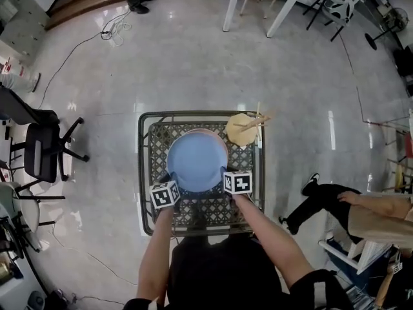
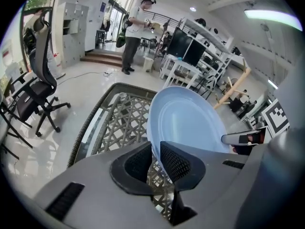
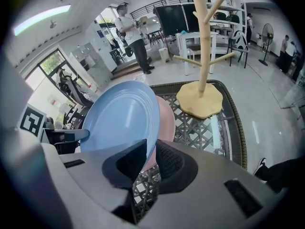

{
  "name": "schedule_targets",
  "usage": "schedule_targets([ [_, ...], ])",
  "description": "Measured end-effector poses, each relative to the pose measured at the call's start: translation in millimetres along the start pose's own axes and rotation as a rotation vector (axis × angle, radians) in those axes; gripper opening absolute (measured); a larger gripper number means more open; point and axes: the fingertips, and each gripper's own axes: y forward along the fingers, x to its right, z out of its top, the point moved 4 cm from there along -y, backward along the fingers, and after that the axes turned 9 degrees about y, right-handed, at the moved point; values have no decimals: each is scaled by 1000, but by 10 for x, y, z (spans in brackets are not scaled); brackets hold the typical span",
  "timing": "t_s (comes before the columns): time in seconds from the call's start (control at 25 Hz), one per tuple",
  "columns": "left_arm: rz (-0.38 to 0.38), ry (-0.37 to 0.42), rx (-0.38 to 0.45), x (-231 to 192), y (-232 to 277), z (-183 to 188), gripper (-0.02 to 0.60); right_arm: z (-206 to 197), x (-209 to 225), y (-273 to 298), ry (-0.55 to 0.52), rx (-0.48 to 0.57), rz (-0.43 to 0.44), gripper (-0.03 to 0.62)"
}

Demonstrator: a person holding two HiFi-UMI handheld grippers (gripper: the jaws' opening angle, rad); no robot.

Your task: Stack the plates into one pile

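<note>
Polished pale floor surrounds a dark wicker lattice table [image 1: 145, 173] with a raised rim, and everything below is placed from that table. Over its middle sits a light blue plate [image 1: 197, 160], carried by both tools at once: the left gripper [image 2: 155, 157] has its jaws clamped on the plate's near-left rim, and the right gripper [image 3: 151, 151] has its jaws clamped on the near-right rim, the thin edge of the plate pinched between the ribbed pads in each gripper view. Directly beneath the blue plate lies a pink plate [image 3: 166, 123], of which only a sliver shows past the far and right edges; whether the two plates touch cannot be told. At the table's far right corner stands a wooden mug tree [image 3: 200, 99] on its flat scalloped base, close to the plates but apart from them. Off the table's left side stands a black office chair [image 1: 42, 150], and off its right side a seated person's leg [image 1: 316, 205] stretches across the floor.
</note>
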Motion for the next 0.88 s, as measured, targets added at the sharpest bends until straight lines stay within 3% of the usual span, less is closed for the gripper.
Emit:
schedule_targets([
  [0.88, -15, -10, -105, 2, 498, 2, 66, 66, 266, 354, 44, -81, -48, 57],
])
